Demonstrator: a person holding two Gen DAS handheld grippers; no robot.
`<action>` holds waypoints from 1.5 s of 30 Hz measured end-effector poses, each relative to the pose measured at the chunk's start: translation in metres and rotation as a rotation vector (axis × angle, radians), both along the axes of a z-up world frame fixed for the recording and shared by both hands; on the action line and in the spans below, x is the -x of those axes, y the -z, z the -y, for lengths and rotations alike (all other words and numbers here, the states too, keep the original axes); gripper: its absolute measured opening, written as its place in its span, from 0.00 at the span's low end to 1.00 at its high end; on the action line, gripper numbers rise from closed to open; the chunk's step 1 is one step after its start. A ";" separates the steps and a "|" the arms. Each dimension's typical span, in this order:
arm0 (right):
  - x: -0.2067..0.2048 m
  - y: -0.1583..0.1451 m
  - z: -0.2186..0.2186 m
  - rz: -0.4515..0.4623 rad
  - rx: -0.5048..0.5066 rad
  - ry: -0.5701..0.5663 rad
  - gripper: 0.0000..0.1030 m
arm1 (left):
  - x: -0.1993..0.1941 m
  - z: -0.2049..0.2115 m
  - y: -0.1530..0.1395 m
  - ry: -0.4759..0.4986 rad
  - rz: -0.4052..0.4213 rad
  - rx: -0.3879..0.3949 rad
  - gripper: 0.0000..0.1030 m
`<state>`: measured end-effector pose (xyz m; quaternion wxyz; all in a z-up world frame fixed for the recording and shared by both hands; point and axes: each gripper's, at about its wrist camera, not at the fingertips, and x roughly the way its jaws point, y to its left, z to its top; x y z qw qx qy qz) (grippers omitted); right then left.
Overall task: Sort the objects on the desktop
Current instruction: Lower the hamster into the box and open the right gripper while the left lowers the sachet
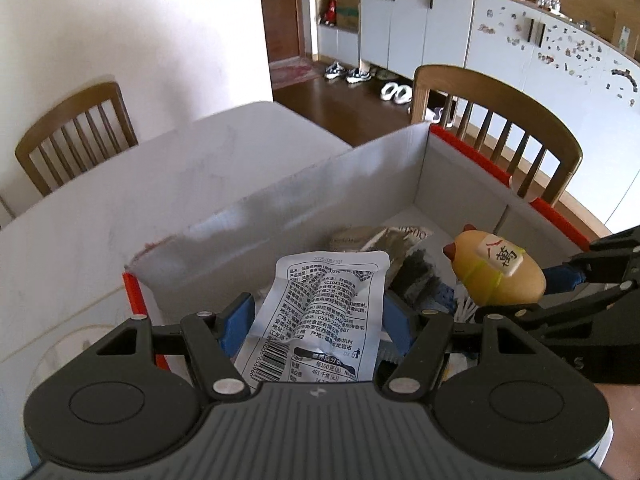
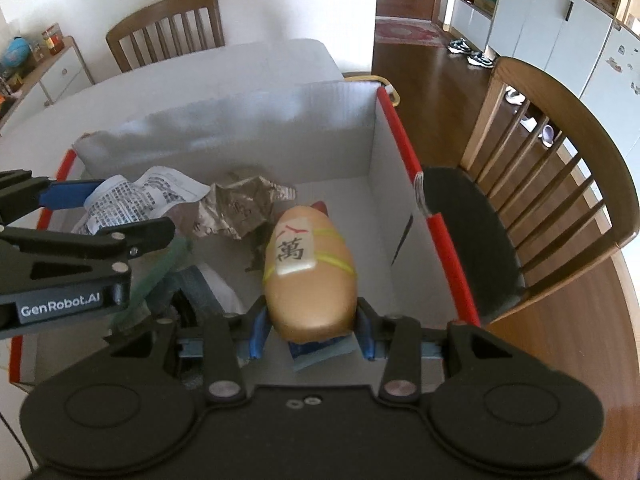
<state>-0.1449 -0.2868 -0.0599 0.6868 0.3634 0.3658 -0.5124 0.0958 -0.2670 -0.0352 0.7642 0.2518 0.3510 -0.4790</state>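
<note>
White tabletop (image 1: 100,208) fills the left half of the left wrist view, and on it stands an open cardboard box (image 1: 320,184) with pale inner walls and red edging.

Nearest the camera, at the lower centre of the left wrist view, the left gripper (image 1: 318,316) has its blue-padded jaws closed on a silvery white snack packet (image 1: 320,320) printed with black text and a barcode; the packet stands up between them, over the near part of the box. At the right of the same frame, the right gripper (image 1: 568,276) reaches in from the right edge, holding a tan egg-shaped toy (image 1: 496,276) above the box. The toy carries a white tile with a black character, yellow bands and a small red tip.

The right wrist view shows that toy (image 2: 310,276) at centre frame, clamped at its rounded base between the jaws of the right gripper (image 2: 310,332), its pointed end aimed away from the camera. The left gripper (image 2: 68,208) enters from the left edge with the printed packet (image 2: 140,196).

Further in, on the box floor, lie a crumpled brownish foil wrapper (image 2: 240,204), a blue item beneath the toy (image 2: 320,350), and other items too jumbled to identify.

Beyond the box, wooden slat-back chairs stand at the table: one at the right of the frame (image 2: 560,184) and one at the top left (image 2: 168,28). White cabinets (image 1: 420,16) and shoes on a dark wood floor (image 1: 348,72) fill the top of the left wrist view.
</note>
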 end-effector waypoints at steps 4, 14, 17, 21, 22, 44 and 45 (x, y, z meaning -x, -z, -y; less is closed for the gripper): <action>-0.004 0.006 0.002 -0.014 -0.026 0.020 0.41 | 0.001 0.001 0.003 -0.010 -0.003 -0.017 0.66; -0.007 0.015 0.013 -0.020 -0.068 0.057 0.41 | -0.006 0.008 0.010 -0.039 -0.011 -0.059 0.66; -0.010 0.017 0.015 -0.022 -0.075 0.072 0.41 | -0.010 0.008 0.013 -0.061 -0.043 -0.067 0.66; -0.011 0.018 0.015 -0.025 -0.079 0.075 0.41 | -0.009 0.007 0.015 -0.057 -0.032 -0.072 0.66; -0.012 0.019 0.017 -0.029 -0.079 0.075 0.41 | -0.009 0.008 0.015 -0.056 -0.026 -0.077 0.66; -0.004 0.007 0.003 -0.044 -0.011 0.019 0.52 | -0.004 0.011 0.019 -0.021 -0.033 -0.103 0.67; -0.002 0.006 0.002 -0.041 -0.006 0.019 0.54 | -0.004 0.010 0.019 -0.021 -0.032 -0.104 0.67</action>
